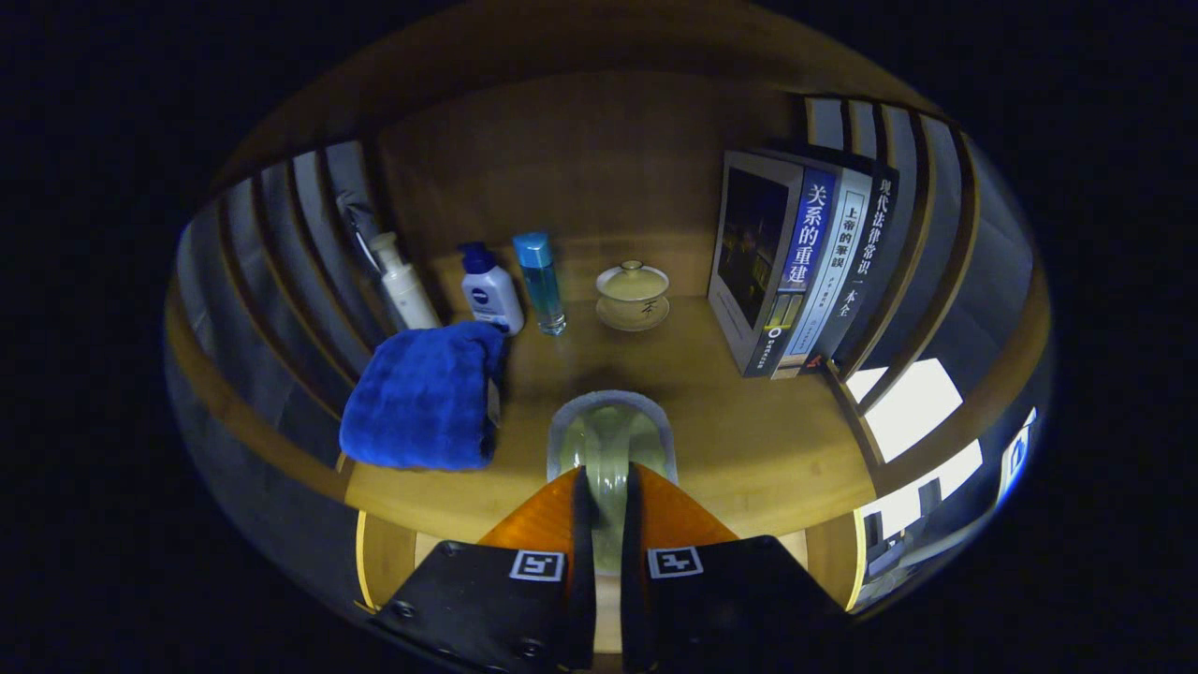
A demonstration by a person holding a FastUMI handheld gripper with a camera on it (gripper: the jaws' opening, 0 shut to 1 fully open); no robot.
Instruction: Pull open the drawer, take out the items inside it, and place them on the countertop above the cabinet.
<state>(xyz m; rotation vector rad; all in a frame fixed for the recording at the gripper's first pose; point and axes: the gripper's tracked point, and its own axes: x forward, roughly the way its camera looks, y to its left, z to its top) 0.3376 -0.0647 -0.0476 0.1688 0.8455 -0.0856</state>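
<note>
A: Where does the gripper [606,482] stand, low in the middle of the frame?

B: Its two fingers are drawn close, clenched on a pale green cup [610,440] with a grey rim. The cup's wall runs down into the narrow gap between them, so it looks gripped rather than merely touched. The cup sits over the near part of the wooden countertop [749,440], just ahead of the fingertips.

A: So the step in hand is the setting-down?

B: That seems the fair reading. The operator should lower the cup straight until its base rests flat on the wood, then open the fingers evenly so neither one drags it sideways.

A: Is there room?

B: Yes, though not on every side. A folded blue towel [421,398] lies just beside the cup at centre left. Farther back stand a white pump bottle [404,285], a white bottle with a dark blue cap [489,290] and a slim blue bottle [541,281]. A lidded tea bowl [633,295] is near the middle, and a row of books [805,262] leans at upper right.

A: And the drawer?

B: Its front edge [393,557] appears below the countertop, either side of the fingers. Whether anything remains inside cannot be told.
</note>
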